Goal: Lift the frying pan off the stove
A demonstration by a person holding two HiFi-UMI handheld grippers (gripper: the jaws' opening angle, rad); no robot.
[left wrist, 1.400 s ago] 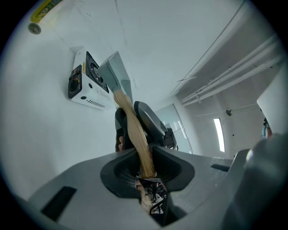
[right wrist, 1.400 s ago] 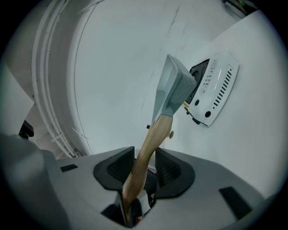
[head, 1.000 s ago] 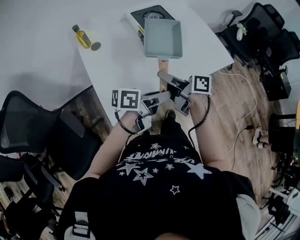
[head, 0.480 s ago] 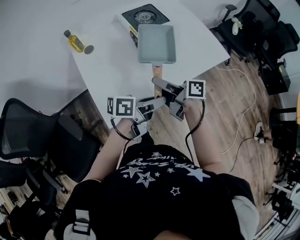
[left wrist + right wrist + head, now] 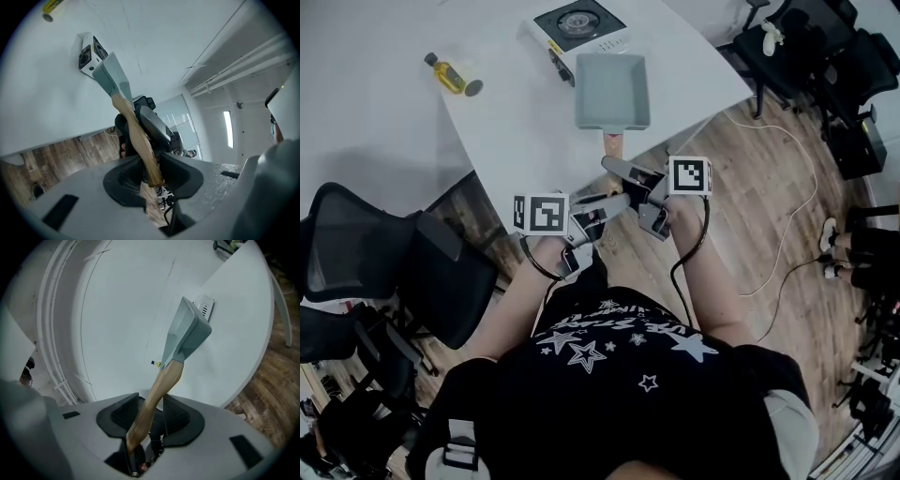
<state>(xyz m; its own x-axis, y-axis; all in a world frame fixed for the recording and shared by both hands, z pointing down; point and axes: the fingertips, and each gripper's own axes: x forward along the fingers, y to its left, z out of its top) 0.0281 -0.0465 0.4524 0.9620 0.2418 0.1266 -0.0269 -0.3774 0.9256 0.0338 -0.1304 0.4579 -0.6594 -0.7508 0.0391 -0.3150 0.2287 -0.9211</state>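
Left tool (image 5: 150,173) and right tool (image 5: 149,417) both clamp the wooden handle (image 5: 161,383), one behind the other for steadiness, the right's jaws just eased wider, keeping the frying pan (image 5: 612,90) ahead above the counter (image 5: 525,122), short of the stove (image 5: 579,22).

Head view: high over person (image 5: 619,375), steeply down, far from white surface (image 5: 516,131); torso fills near edge. Left gripper view: close behind own jaws, faces far along frying pan (image 5: 112,77) toward stove (image 5: 89,51). Right gripper view: likewise from right; white box behind pan probably stove. All three share pan, surface.
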